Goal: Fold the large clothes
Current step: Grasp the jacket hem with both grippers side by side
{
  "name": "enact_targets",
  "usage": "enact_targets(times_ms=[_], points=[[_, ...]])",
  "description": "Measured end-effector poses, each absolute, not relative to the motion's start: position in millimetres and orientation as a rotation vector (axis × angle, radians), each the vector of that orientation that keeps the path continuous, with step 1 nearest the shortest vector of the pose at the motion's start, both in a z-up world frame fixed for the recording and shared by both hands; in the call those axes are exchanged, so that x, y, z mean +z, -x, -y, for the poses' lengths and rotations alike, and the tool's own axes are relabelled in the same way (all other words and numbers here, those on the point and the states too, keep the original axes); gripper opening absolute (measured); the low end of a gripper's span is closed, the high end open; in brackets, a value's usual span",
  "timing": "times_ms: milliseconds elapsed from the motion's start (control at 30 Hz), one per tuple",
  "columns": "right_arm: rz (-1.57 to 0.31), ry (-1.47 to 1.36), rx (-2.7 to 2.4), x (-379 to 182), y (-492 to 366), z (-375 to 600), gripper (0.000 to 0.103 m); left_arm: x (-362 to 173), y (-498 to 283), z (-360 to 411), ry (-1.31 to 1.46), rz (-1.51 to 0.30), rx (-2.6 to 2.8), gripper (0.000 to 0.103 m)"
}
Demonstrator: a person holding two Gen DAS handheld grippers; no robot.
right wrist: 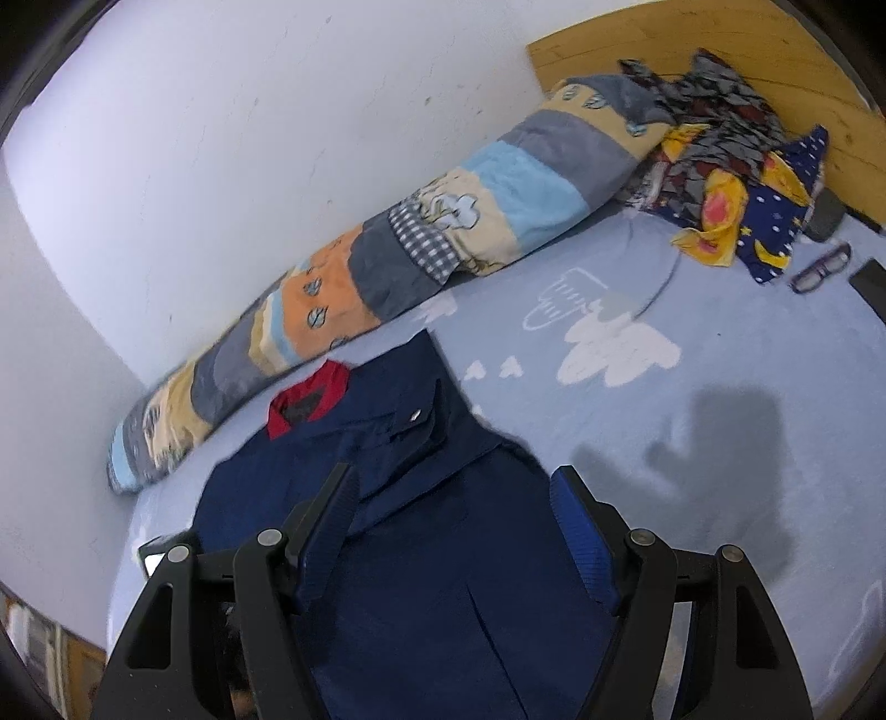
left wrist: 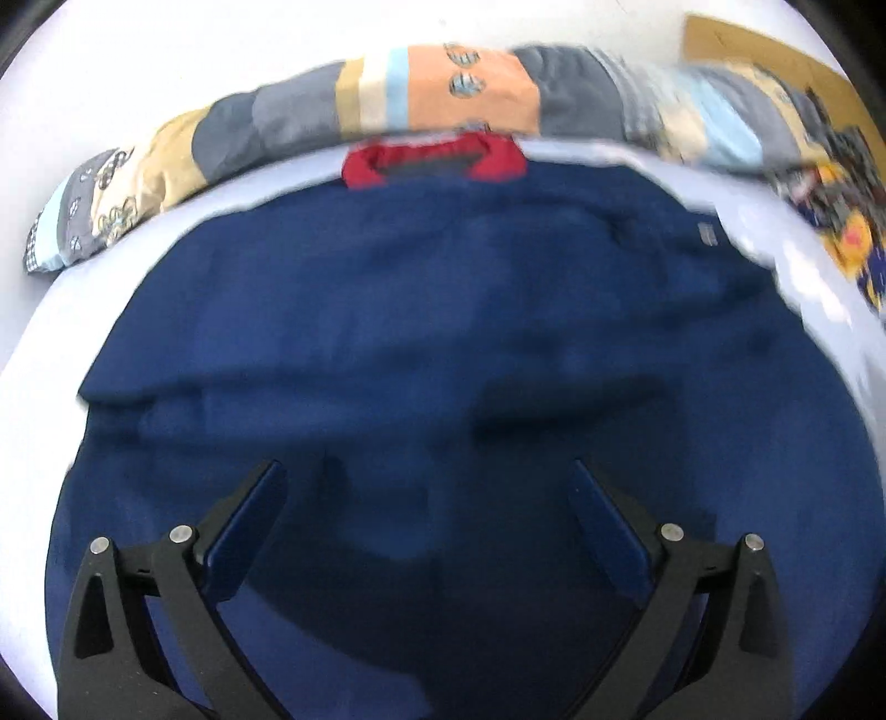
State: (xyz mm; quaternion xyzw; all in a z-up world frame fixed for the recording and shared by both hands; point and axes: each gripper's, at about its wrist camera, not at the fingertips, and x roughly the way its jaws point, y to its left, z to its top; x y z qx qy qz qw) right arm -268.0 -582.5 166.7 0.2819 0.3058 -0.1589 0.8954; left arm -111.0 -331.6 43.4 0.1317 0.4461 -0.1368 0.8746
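Note:
A large navy blue jacket (left wrist: 443, 332) with a red collar (left wrist: 365, 166) lies spread on a pale blue bed sheet (left wrist: 66, 310). My left gripper (left wrist: 426, 476) is open and empty just above the jacket's lower part. In the right wrist view the same jacket (right wrist: 443, 554) lies partly folded, its red collar (right wrist: 326, 382) toward the wall. My right gripper (right wrist: 451, 482) is open and empty above the jacket's right side, over a folded sleeve with a snap button (right wrist: 416, 414).
A long patchwork bolster (right wrist: 387, 260) lies along the white wall. A pile of patterned clothes (right wrist: 736, 183) sits by the wooden headboard (right wrist: 692, 39). Glasses (right wrist: 822, 268) and a dark flat object (right wrist: 869, 279) lie at the bed's right. The sheet (right wrist: 720, 443) has cloud prints.

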Motion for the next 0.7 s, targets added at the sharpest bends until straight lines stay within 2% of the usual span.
enact_targets(times_ms=[200,333,700], points=[[-0.810,-0.487,-0.221,140,243,546,0.073,39,167,306,-0.261,-1.023,-0.307,0.102],[-0.935,-0.396,-0.173,112,240,512,0.073,43,214,293,-0.324,-1.000,-0.294,0.102],[-1.077,-0.265,-0.203,51,312,436,0.073,40,293,246,-0.334,-0.941,-0.291,0.102]])
